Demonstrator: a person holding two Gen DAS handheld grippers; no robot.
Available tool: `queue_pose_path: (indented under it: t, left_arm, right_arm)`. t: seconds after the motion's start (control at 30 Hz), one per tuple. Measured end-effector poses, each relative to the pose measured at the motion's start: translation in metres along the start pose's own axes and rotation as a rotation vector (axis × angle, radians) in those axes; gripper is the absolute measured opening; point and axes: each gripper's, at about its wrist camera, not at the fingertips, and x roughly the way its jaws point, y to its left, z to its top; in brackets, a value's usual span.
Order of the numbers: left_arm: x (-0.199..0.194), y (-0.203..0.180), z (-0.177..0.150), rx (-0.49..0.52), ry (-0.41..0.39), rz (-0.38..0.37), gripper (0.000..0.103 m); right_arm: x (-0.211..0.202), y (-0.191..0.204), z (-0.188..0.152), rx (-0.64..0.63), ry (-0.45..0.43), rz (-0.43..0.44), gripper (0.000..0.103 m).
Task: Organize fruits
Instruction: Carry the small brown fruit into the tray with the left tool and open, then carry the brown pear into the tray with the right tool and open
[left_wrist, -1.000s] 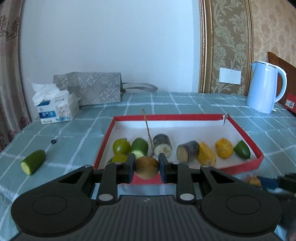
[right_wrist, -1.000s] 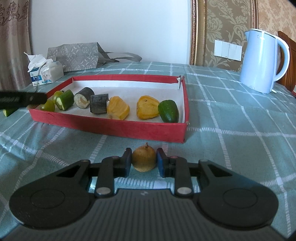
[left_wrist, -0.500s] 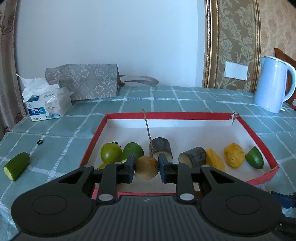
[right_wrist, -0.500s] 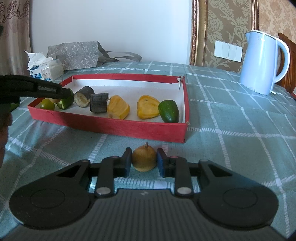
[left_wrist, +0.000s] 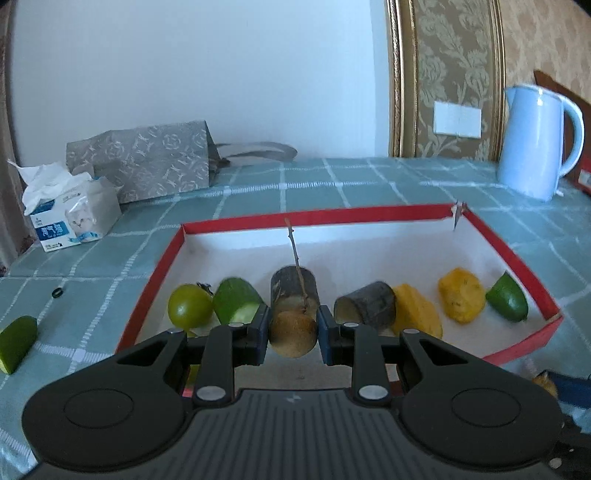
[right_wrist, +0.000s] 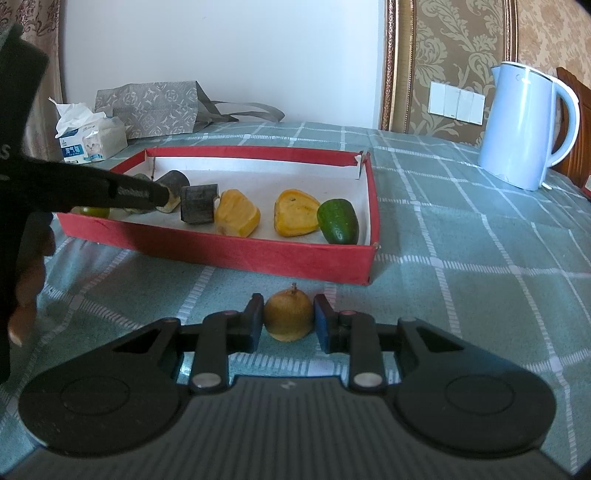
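We are seeing the red tray (left_wrist: 159, 273) holding green, dark and yellow fruit pieces. Left gripper (left_wrist: 292, 332) is pinching a brown fruit (left_wrist: 293, 334) over the tray's near edge. Right gripper (right_wrist: 288, 319) is pinching a second brown fruit (right_wrist: 288, 319) on the tablecloth (right_wrist: 461, 258) before the tray; only the left view is showing a green piece (left_wrist: 16, 341) outside it.

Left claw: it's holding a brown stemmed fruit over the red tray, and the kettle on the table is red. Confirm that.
Not quite. The left claw does hold the brown stemmed fruit over the red tray, but the kettle is pale blue, not red. The left wrist view shows it standing on the table behind the tray.
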Motion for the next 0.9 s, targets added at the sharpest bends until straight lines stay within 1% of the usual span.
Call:
queue_pose_path:
  t: [0.07,0.2,0.3,0.37,0.43,0.5,0.53,0.57,0.63,0.7,0.8,0.9]
  left_arm:
    - [0.004,0.002,-0.001,-0.014,0.021,-0.002,0.026]
    - [0.013,0.013,-0.003,-0.075,0.068,-0.013,0.027]
    - [0.010,0.018,-0.005,-0.092,0.063,-0.014,0.034]
    - [0.007,0.021,-0.006,-0.104,0.053,-0.007,0.049]
    - [0.000,0.025,-0.008,-0.120,0.015,0.010,0.054]
    - [-0.011,0.028,-0.010,-0.127,-0.040,0.040,0.060]
    - [-0.018,0.030,-0.011,-0.131,-0.067,0.056,0.067]
    - [-0.024,0.032,-0.012,-0.136,-0.091,0.066,0.071]
    - [-0.038,0.035,-0.017,-0.145,-0.133,0.078,0.073]
    - [-0.049,0.038,-0.024,-0.150,-0.153,0.073,0.074]
    - [-0.058,0.043,-0.032,-0.163,-0.148,0.054,0.075]
    - [-0.062,0.045,-0.039,-0.165,-0.120,0.035,0.076]
  right_arm:
    - [0.000,0.000,0.000,0.000,0.000,0.000,0.029]
    - [0.000,0.000,0.000,0.000,0.000,0.000,0.029]
    - [0.000,0.000,0.000,0.000,0.000,0.000,0.029]
    - [0.000,0.000,0.000,0.000,0.000,0.000,0.029]
    - [0.000,0.000,0.000,0.000,-0.001,0.000,0.029]
    - [0.000,0.000,0.000,0.001,-0.001,0.001,0.029]
    - [0.000,0.000,0.000,0.000,-0.001,0.001,0.029]
    - [0.000,0.000,0.000,0.000,-0.001,0.001,0.029]
    - [0.000,0.000,0.000,0.001,-0.001,0.001,0.029]
    - [0.000,0.000,0.000,0.001,-0.001,0.001,0.029]
    - [0.000,0.000,0.000,0.001,-0.001,0.001,0.029]
    - [0.000,0.000,0.000,0.001,-0.001,0.001,0.029]
